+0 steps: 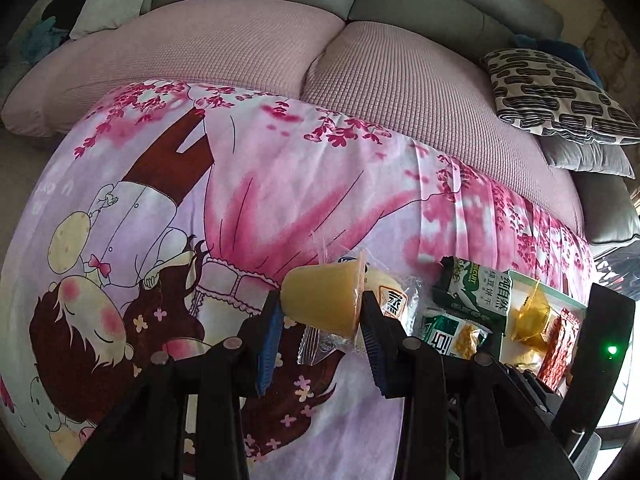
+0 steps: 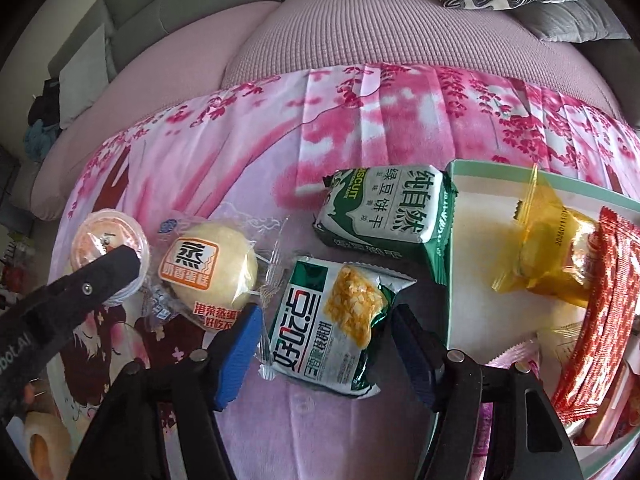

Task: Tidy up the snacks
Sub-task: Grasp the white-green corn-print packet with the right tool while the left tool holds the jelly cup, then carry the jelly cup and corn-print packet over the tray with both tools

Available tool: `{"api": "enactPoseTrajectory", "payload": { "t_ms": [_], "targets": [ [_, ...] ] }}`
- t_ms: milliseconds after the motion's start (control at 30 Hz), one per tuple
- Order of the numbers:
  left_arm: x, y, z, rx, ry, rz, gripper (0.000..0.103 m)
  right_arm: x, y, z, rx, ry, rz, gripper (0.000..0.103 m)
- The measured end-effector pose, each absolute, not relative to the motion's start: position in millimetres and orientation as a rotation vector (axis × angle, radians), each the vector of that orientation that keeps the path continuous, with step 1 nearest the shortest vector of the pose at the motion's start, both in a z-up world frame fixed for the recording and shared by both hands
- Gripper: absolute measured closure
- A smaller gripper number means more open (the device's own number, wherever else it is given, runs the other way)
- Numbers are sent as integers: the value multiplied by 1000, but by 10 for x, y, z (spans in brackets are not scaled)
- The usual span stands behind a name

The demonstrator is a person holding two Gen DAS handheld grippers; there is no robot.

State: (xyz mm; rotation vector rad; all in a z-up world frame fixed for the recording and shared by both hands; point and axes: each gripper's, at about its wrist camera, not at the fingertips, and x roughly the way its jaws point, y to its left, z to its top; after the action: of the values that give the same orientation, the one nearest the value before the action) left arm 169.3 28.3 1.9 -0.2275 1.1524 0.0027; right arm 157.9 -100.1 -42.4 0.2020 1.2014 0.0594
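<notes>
Yellow jelly cup point(image 1: 320, 300) is pinched on its sides by the left gripper point(image 1: 320, 334), held above the pink cartoon blanket point(image 1: 280, 184). Just behind it lies the steamed cake pkt point(image 2: 212, 268). Right gripper point(image 2: 326, 344) sits w/ its blue pads either side of the green-white snack pkt point(image 2: 336, 324); pads near the wrapper but contact is hard to tell, prob. not pressing. Mung bean biscuit pack point(image 2: 380, 212) lies behind that, touching the mint tray point(image 2: 452, 240), which holds a yellow-wrapped cake point(image 2: 560, 248) and red sachets point(image 2: 600, 312).
</notes>
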Motion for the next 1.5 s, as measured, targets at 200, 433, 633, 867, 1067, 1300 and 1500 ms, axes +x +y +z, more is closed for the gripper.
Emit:
{"api": "enactPoseTrajectory", "payload": {
  "t_ms": [200, 433, 633, 867, 1067, 1300, 1500],
  "targets": [
    [1704, 281, -17, -228, 1161, -1, 63, 1648, -925, -518, 162, 1220, 33, 34],
    [1700, 289, -12, -233, 1161, 0, 63, 1648, -926, -505, 168, 1200, 33, 48],
    [1677, 281, 16, -230, 1159, -3, 63, 1613, -927, -423, 172, 1184, 39, 50],
    [1594, 245, 135, -220, 1138, -14, 63, 1445, -1017, -157, 190, 1125, 50, 52],
    [1514, 209, 238, -212, 1114, -26, 63, 1279, -1062, 31, 207, 1081, 60, 52],
    [1430, 132, 379, -201, 1080, -43, 63, 1137, -1095, 152, 225, 1056, 73, 52],
    [1372, -125, 457, -154, 1067, -95, 63, 974, -1423, 336, 276, 1011, 27, 52]
  ]
}}
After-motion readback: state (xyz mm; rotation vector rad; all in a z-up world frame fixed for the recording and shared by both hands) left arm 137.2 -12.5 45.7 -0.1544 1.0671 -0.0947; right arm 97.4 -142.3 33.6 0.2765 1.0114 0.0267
